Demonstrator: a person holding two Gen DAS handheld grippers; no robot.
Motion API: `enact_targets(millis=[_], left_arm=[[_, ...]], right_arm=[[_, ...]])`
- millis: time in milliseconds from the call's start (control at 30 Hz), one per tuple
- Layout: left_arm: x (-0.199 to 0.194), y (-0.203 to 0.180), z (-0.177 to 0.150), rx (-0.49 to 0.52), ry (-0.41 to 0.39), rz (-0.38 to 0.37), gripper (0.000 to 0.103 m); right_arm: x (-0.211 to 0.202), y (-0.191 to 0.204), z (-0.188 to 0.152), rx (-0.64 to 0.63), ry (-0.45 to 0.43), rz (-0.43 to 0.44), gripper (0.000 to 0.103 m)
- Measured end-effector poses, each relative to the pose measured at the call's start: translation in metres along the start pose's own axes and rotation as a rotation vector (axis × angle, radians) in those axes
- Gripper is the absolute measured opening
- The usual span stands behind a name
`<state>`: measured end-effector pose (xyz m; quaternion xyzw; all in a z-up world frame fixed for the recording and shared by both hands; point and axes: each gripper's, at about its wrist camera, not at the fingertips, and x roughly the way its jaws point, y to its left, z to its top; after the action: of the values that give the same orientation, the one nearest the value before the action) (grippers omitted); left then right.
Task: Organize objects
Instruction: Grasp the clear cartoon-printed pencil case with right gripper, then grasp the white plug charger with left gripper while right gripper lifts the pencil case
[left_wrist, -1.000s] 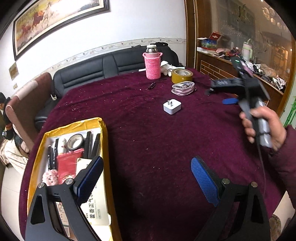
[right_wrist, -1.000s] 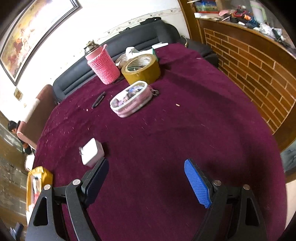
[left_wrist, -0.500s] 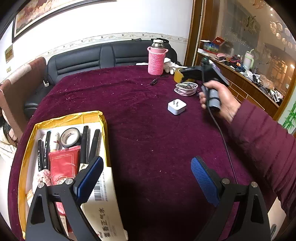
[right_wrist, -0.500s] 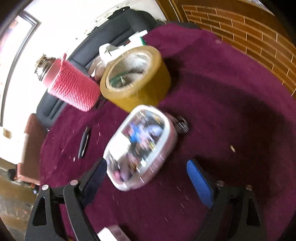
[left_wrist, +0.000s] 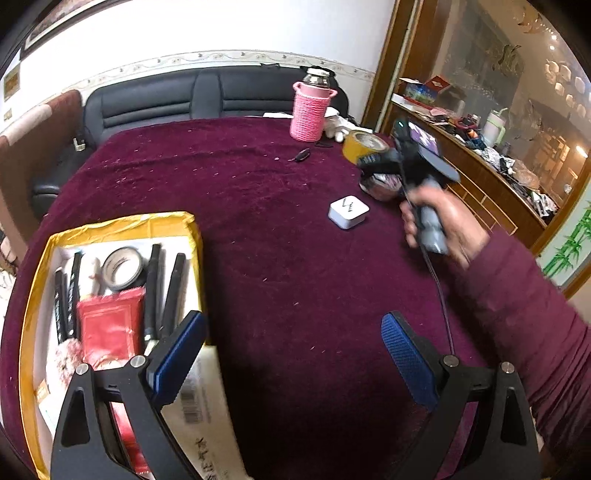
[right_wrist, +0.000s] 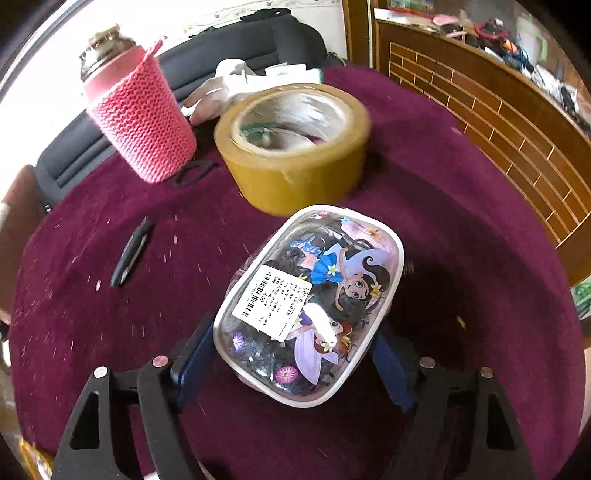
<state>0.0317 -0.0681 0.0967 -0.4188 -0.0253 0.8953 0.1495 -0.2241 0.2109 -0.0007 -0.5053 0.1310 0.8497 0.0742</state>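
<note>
A clear zip pouch (right_wrist: 314, 295) printed with cartoon girls lies on the maroon tablecloth (right_wrist: 461, 229). My right gripper (right_wrist: 293, 354) straddles it and its jaws are closing; the blue pads sit at the pouch's two long sides, and a firm press does not show. In the left wrist view the same pouch (left_wrist: 384, 182) is half hidden under that gripper, which a hand (left_wrist: 439, 221) holds. My left gripper (left_wrist: 291, 354) is open and empty beside a yellow-rimmed box (left_wrist: 122, 221) of pens, a tape ring and a red packet.
A wide brown tape roll (right_wrist: 295, 147) stands just behind the pouch, with a pink knitted bottle (right_wrist: 140, 122) to its left. A small black item (right_wrist: 129, 254) and a black hair tie (right_wrist: 194, 171) lie nearby. A white charger (left_wrist: 348, 213) sits mid-table. A brick counter (right_wrist: 498, 122) borders the right.
My right gripper moved forward and down, from near the white charger to astride the pouch. The left gripper's view swung right; the box stays at its lower left.
</note>
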Motion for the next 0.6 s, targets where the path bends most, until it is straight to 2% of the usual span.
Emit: enact_targets(millis=[133, 233, 333, 433, 467, 600], left_arm=[[0.014, -0.020, 0.022, 0.074, 0.025, -0.007, 0.095], [0.040, -0.047, 0.043, 0.191, 0.025, 0.064, 0.095], [0.083, -0.076, 0.061, 0.331, 0.034, 0.111, 0.095], [0.131, -0.091, 0.076, 0.422, 0.052, 0.152, 0.095], [0.149, -0.095, 0.080, 0.452, 0.062, 0.184, 0.095], [0.194, -0.106, 0.087, 0.544, 0.084, 0.232, 0.095]], right_arm=[[-0.031, -0.033, -0.050, -0.053, 0.013, 0.032, 0.083], [-0.053, -0.055, -0.087, -0.063, 0.011, 0.066, 0.083], [-0.071, -0.070, -0.118, -0.070, -0.045, 0.122, 0.083], [-0.072, -0.077, -0.123, -0.068, -0.087, 0.170, 0.084], [-0.073, -0.078, -0.123, -0.067, -0.086, 0.177, 0.084], [-0.071, -0.074, -0.120, -0.092, -0.098, 0.179, 0.085]])
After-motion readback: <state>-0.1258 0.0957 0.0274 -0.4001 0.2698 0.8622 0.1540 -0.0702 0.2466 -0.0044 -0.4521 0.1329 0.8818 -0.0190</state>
